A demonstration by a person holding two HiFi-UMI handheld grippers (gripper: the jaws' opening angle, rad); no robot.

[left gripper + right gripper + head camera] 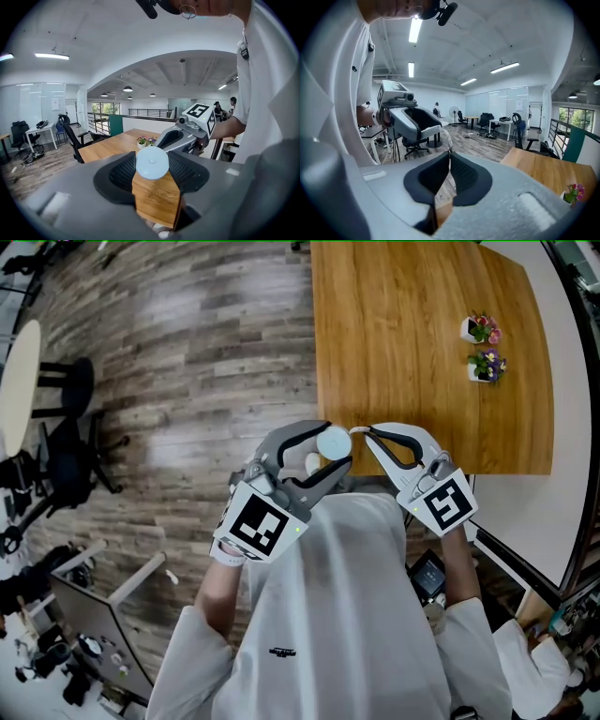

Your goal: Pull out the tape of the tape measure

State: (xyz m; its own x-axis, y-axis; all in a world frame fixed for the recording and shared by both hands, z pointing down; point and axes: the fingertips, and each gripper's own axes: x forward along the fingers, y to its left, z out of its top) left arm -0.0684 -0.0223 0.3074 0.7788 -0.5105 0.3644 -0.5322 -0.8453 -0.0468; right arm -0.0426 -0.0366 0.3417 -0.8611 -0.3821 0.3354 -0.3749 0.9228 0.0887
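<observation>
Near the counter (pixel 422 352) edge, your left gripper (pixel 333 448) clamps the likely light tape measure (pixel 152 163); right gripper (pixel 367 433) pinches its thin, probably limp tape end (pixel 446 139).

The left forearm (pixel 216 592) and right forearm (pixel 461 563) come forward out of white sleeves, bent at the elbows, and bring the two grippers together in front of the chest, tip to tip and nearly touching. The left gripper (pixel 335 443) points forward and to the right, its jaws partly apart and pressed on the round tape measure (pixel 152 162). The right gripper (pixel 368 431) points left, its jaws closed on the thin tape (pixel 446 139). Both marker cubes face upward.
</observation>
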